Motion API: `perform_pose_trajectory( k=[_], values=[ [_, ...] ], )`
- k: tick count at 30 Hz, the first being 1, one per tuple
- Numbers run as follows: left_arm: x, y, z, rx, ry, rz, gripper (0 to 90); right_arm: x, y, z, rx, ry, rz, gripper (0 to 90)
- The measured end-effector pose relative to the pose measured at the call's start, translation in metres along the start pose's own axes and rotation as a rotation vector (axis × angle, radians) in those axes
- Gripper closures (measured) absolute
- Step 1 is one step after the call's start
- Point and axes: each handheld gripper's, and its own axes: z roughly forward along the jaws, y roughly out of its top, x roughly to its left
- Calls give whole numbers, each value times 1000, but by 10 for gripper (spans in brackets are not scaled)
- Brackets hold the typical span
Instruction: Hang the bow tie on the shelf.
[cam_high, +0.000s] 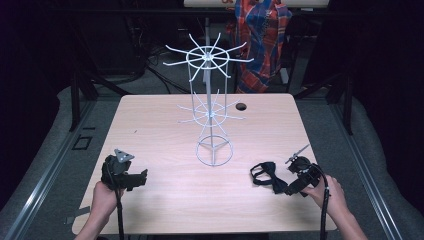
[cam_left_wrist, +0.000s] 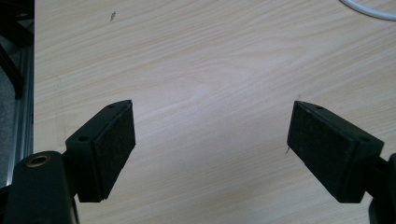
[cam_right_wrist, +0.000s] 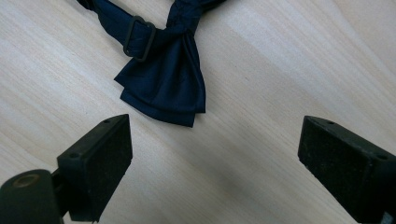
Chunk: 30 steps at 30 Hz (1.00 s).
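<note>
A dark navy bow tie (cam_high: 266, 176) with its strap and buckle lies flat on the wooden table (cam_high: 165, 200) at the front right. In the right gripper view the bow tie (cam_right_wrist: 166, 79) lies just ahead of the jaws, untouched. My right gripper (cam_high: 289, 189) rests beside it, open, with bare wood between the pads (cam_right_wrist: 100, 163). My left gripper (cam_high: 141, 177) sits at the front left, open over bare tabletop, its pads (cam_left_wrist: 112, 144) wide apart. A white wire display rack (cam_high: 212, 107) with two tiers of radiating hooks stands mid-table.
The rack's round base ring (cam_high: 214, 152) sits between the two grippers, and its edge (cam_left_wrist: 369, 9) curves into the left gripper view. A cable hole (cam_high: 241, 106) lies near the table's far edge. A plaid cloth (cam_high: 260, 40) hangs behind the table.
</note>
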Motion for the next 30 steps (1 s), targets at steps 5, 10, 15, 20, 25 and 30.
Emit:
perform_pose_trajectory(
  k=[5,10,15,20,25,30],
  values=[
    [0,0,0,-3,3,-1,155,1,0,2,-18,4,13,91],
    [0,0,-1,-2,3,1,155,2,1,0,-37,-4,8,91],
    [-1,0,0,-2,3,3,155,4,1,-2,-60,-5,7,86],
    [0,0,0,0,3,3,156,5,3,-2,-71,0,8,70],
    [1,-1,-2,-4,-3,2,156,8,11,-1,-91,8,7,50],
    [1,-1,-3,-11,-2,-2,155,14,19,0,-111,19,4,50]
  ],
)
